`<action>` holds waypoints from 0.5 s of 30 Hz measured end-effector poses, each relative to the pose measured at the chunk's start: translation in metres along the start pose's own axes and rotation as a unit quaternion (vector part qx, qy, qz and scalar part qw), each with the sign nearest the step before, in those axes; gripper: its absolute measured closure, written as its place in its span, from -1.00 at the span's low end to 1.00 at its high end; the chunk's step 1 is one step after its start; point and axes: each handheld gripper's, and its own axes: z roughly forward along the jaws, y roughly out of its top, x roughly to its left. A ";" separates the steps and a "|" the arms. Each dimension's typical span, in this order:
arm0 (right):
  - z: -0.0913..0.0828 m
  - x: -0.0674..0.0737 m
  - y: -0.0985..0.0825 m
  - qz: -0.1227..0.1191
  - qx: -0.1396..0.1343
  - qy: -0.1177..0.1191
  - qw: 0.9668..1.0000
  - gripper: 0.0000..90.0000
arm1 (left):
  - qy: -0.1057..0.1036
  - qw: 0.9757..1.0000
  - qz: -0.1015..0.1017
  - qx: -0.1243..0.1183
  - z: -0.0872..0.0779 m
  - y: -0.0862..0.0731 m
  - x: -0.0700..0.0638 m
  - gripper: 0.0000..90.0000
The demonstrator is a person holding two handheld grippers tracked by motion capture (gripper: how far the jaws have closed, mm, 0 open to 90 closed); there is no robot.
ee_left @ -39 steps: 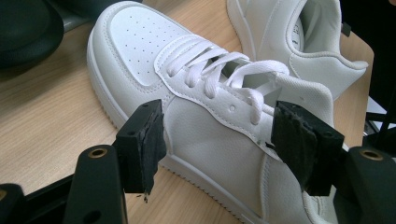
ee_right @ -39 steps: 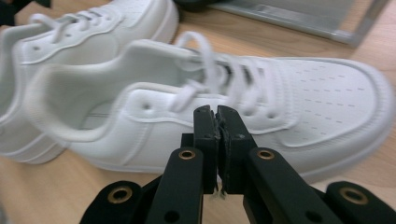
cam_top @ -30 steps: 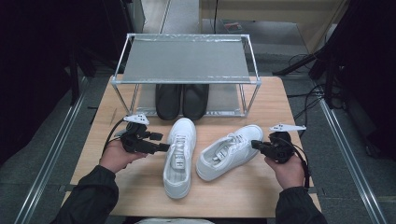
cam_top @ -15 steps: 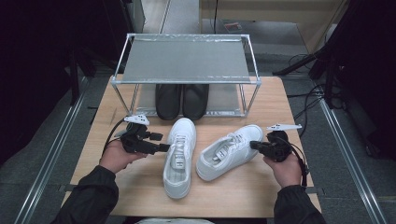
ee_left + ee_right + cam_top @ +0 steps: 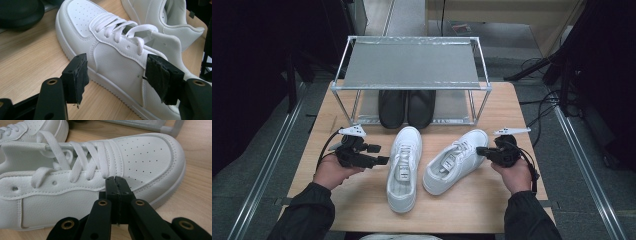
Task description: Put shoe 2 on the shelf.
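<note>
Two white sneakers (image 5: 404, 167) (image 5: 456, 160) are lying on the counter (image 5: 362, 205) before the wire rack (image 5: 412, 65), likely awaiting shelving. The left hand-held gripper (image 5: 384, 160) is spreading toward the nearer shoe's flank; the right hand-held gripper (image 5: 478, 149) is pressing together, empty, beside the other's toe.

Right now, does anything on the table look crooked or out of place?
Yes. The right white sneaker lies slanted, toe angled toward the rack, while the left white sneaker points straight ahead. The black shoes under the rack sit neatly side by side. Nothing looks spilled or damaged.
</note>
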 end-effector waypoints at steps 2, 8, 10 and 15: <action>0.003 0.000 0.002 -0.002 0.000 0.002 1.000 1.00 | 0.004 1.000 -0.002 -0.003 -0.001 -0.002 0.000 -0.23; 0.010 -0.002 0.010 -0.012 0.004 0.014 1.000 1.00 | 0.009 1.000 -0.006 -0.005 -0.007 -0.008 0.000 -0.23; 0.013 -0.001 0.013 -0.019 0.004 0.016 1.000 1.00 | 0.010 1.000 -0.007 -0.007 -0.008 -0.009 0.000 -0.23; 0.020 0.005 0.020 -0.039 0.009 0.011 0.999 1.00 | 0.011 1.000 -0.010 -0.009 -0.008 -0.012 -0.003 -0.23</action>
